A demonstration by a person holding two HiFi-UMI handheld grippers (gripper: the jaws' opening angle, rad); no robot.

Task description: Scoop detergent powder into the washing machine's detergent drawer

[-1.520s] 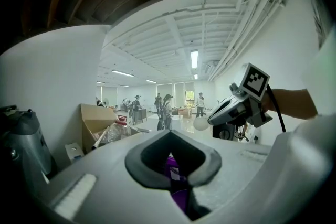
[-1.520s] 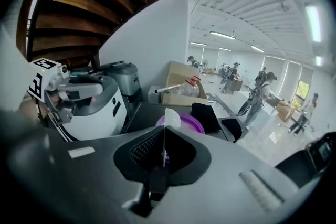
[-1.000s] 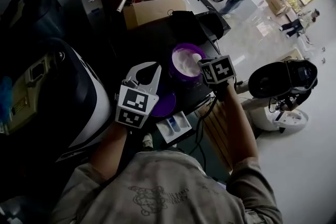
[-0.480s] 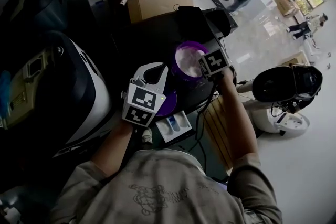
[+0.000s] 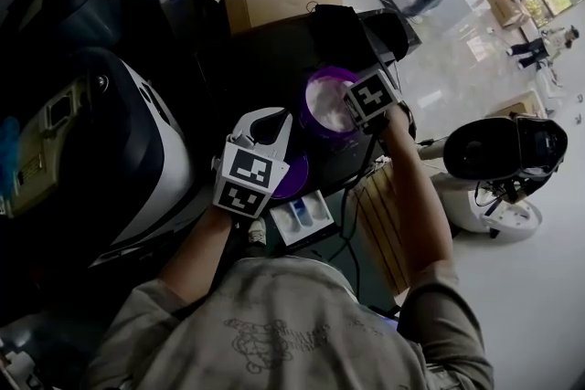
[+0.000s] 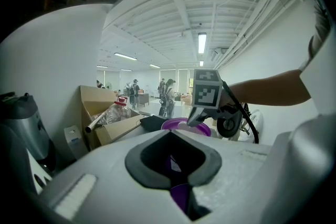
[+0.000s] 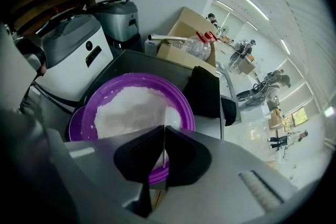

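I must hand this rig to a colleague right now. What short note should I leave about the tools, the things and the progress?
Left tool: shut on the purple lid, held beside the tub.
Right tool: shut on the white scoop, whose bowl is in the powder inside the purple tub.
Detergent drawer: open, just below the left tool in the head view.
Done: tub open, scoop in the powder.
Left: lift a scoopful, carry it to the drawer, tip it in.
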